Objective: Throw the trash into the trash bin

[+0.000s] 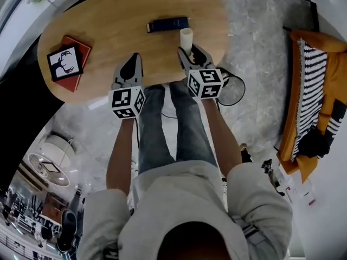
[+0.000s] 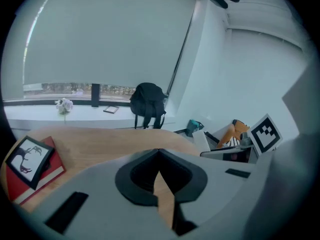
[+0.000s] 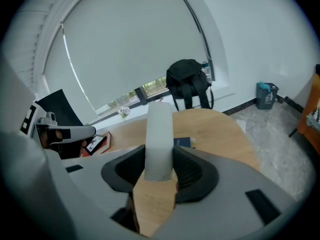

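Over the wooden table (image 1: 108,26), the right gripper (image 1: 188,50) fingers clamp a white cup (image 1: 186,37); the left gripper (image 2: 159,151) fingers touch, empty.

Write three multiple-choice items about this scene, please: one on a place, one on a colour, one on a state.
1. Where does the deer picture lie?
A. on the floor
B. on the red book
C. in a gripper

2. What colour is the cylinder in the right gripper?
A. white
B. green
C. black

3. How do the jaws of the left gripper stand?
A. wide apart
B. closed on the cylinder
C. closed, with nothing between them

Answers:
1 B: the head view shows red edges around the picture.
2 A: the right gripper view shows it pale white between the pads.
3 C: the left gripper view shows the tips meeting over bare wood.
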